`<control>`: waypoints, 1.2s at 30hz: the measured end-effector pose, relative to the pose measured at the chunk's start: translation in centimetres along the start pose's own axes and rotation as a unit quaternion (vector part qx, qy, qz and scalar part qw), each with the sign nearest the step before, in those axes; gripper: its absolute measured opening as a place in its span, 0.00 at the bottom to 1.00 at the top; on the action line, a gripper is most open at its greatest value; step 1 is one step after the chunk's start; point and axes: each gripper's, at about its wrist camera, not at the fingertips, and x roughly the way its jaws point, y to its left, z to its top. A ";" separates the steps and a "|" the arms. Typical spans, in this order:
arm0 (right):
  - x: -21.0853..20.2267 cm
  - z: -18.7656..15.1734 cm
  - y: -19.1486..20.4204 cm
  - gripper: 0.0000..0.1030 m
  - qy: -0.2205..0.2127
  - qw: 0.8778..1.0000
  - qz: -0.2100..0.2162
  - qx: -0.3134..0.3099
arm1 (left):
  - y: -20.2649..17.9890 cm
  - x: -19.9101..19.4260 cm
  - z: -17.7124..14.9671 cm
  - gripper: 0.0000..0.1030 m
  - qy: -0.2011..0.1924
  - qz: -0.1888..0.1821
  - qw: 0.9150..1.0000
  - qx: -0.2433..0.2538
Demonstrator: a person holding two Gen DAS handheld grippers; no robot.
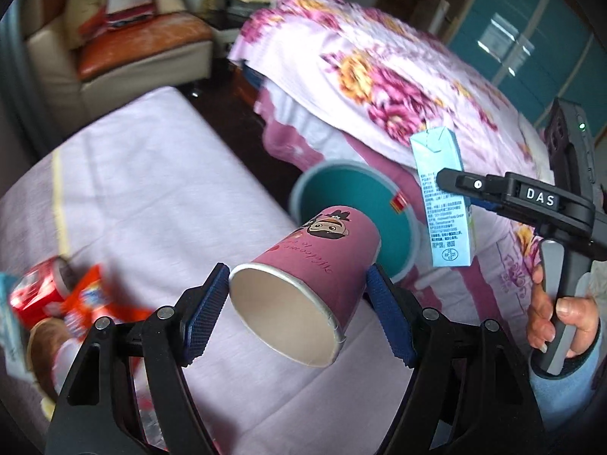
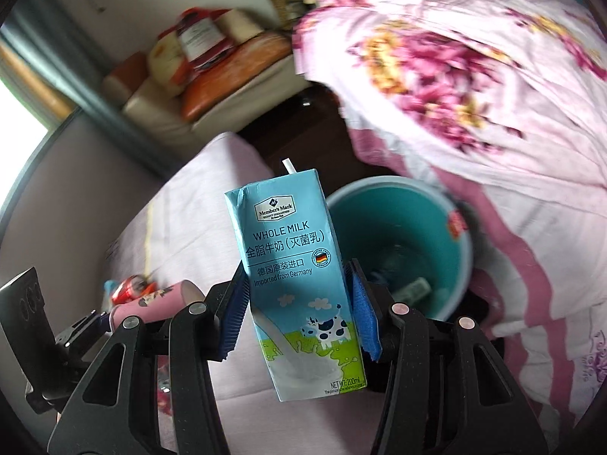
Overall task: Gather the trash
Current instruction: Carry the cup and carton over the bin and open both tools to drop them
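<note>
The left gripper (image 1: 297, 305), at the bottom centre of the left wrist view, clamps a pink paper cup with a cartoon figure (image 1: 309, 276) between its blue ribbed pads (image 1: 206, 313). The cup lies tilted on its side with its open mouth toward the camera. It looks thin-walled and very light, easily crushed, so the pads are best placed across the body just behind the rolled rim, where the paper is stiffest.

The right gripper (image 2: 299, 309), at the bottom centre of the right wrist view, is closed on a light blue whole-milk carton with a white straw (image 2: 299, 276). The carton stands nearly upright, gripped by its two narrow sides at about mid-height. The cardboard is stiffer than the cup but smooth and probably slippery. If emptied it should weigh little, though I cannot tell whether any milk remains, so keeping it upright seems wise.

Just beyond both grippers, right of centre, sits a round teal plastic bucket (image 2: 461, 235) with some scraps already at its bottom; it is likely the bin.

At the lower left of the left wrist view a crushed red drink can (image 1: 36, 292) and an orange snack wrapper (image 1: 89, 299) lie on the pale lilac bedsheet (image 1: 151, 189), still uncollected. Farther back are a pink floral quilt (image 1: 379, 76) and a cream armchair with an orange seat cushion (image 1: 144, 41) at the upper left.
</note>
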 end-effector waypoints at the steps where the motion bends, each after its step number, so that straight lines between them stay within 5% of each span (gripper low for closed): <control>1: 0.1 0.1 -0.9 0.47 -0.001 1.000 -0.004 0.007 | -0.8 1.1 0.5 0.73 0.008 -0.001 1.000 0.006; 17: 2.4 1.3 -6.9 0.47 0.006 0.998 -0.040 0.039 | -6.9 10.6 3.3 0.74 0.075 0.003 0.996 0.057; 36: 4.4 1.8 -6.3 0.47 0.023 0.998 -0.057 0.032 | -5.9 10.2 3.6 0.86 0.052 0.044 0.996 0.055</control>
